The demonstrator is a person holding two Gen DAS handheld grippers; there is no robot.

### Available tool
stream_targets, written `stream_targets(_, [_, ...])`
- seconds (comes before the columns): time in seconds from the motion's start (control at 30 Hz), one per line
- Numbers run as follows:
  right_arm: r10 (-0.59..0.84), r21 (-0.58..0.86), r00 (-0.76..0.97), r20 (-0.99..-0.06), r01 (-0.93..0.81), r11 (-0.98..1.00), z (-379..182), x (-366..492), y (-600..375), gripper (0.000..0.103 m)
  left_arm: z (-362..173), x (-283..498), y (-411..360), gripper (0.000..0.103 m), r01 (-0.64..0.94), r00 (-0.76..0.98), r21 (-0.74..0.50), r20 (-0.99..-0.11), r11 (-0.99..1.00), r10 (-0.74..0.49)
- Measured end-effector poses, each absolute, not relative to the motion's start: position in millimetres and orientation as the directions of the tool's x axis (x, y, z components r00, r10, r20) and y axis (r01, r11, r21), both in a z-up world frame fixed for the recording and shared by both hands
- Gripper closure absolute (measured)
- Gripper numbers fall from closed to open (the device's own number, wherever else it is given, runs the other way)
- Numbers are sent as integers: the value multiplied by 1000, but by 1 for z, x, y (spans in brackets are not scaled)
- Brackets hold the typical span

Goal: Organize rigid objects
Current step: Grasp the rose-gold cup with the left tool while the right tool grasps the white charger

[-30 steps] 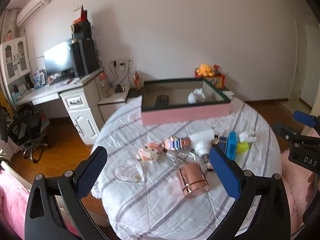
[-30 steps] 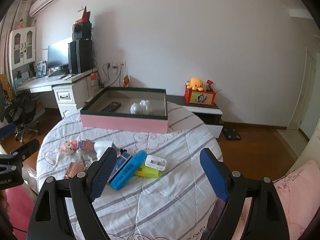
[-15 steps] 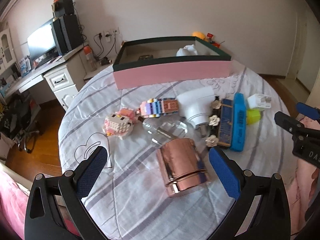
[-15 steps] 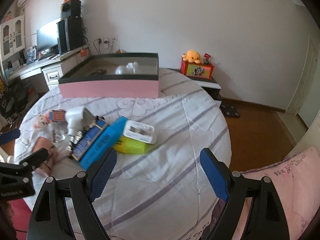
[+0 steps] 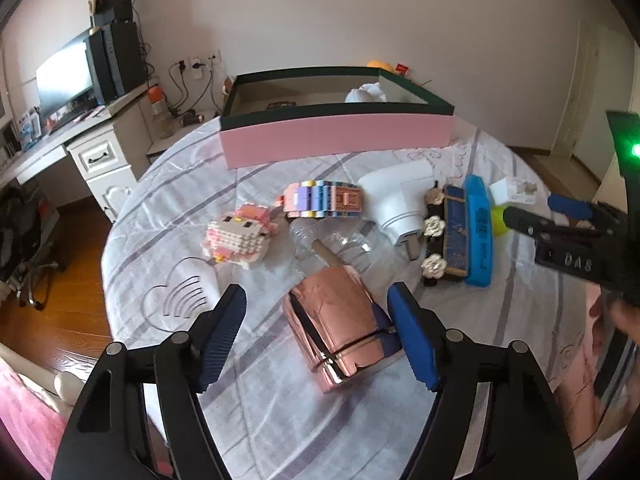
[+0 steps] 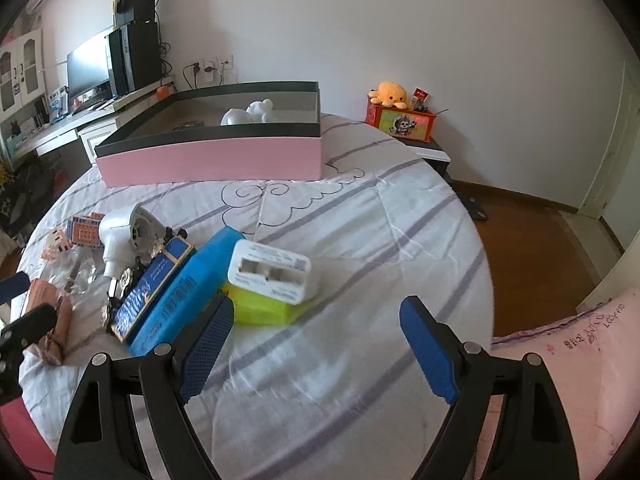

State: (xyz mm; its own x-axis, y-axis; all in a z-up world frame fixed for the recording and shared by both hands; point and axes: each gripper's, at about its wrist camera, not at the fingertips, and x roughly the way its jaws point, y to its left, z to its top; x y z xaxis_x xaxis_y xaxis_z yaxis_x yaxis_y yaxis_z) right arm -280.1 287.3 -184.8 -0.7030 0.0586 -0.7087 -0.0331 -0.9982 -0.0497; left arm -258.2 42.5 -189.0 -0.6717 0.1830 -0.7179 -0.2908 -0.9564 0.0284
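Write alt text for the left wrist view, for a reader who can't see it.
The open left tool straddles a rose-gold canister lying on its side on a striped tablecloth. Beyond it sit a pink brick figure, a white plug adapter, a blue case and a pink-sided box; the right tool enters from the right.

Left wrist view: low and close over the near edge of the round table, facing the far wall across a copper cylinder. Right wrist view: further right, slightly higher, same heading, close to a white charger. Shared: pink box, blue case, white plug adapter.
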Motion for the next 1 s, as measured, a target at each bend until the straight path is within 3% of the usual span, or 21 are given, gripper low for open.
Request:
stream_targets(0.1, [54, -40, -706, -706, -37, -999, -186, -289, 286, 17, -193, -262, 37, 21, -262, -671, 44, -726, -964, 149])
stream_targets(0.33, [25, 15, -702, -712, -51, -999, -193, -308, 292, 17, -211, -277, 28, 21, -211, -645, 28, -755, -977, 117])
stream_targets(0.43, [-12, 60, -695, -719, -45, -997, -196, -313, 297, 17, -213, -279, 29, 28, -231, -646, 27, -751, -973, 132])
stream_targets(0.47, [-26, 74, -692, -721, -40, -996, -196, -315, 299, 18, -212, -279, 30, 36, -243, -650, 29, -747, -970, 140])
stream_targets(0.5, [-32, 76, -692, -721, -33, -997, -197, -316, 300, 20, -211, -279, 32, 45, -252, -651, 30, -745, -967, 147])
stream_targets(0.57, [-40, 70, -689, -723, -15, -997, -197, -318, 298, 36, -211, -279, 35, 56, -278, -643, 28, -748, -960, 164])
stream_targets(0.7, [-47, 57, -687, -725, 8, -998, -197, -318, 294, 60, -208, -277, 36, 56, -284, -642, 29, -748, -958, 168])
stream_targets(1.0, [-46, 38, -714, -699, 27, -999, -182, -307, 294, 62, -191, -274, 33, 56, -292, -658, 3, -727, -957, 198])
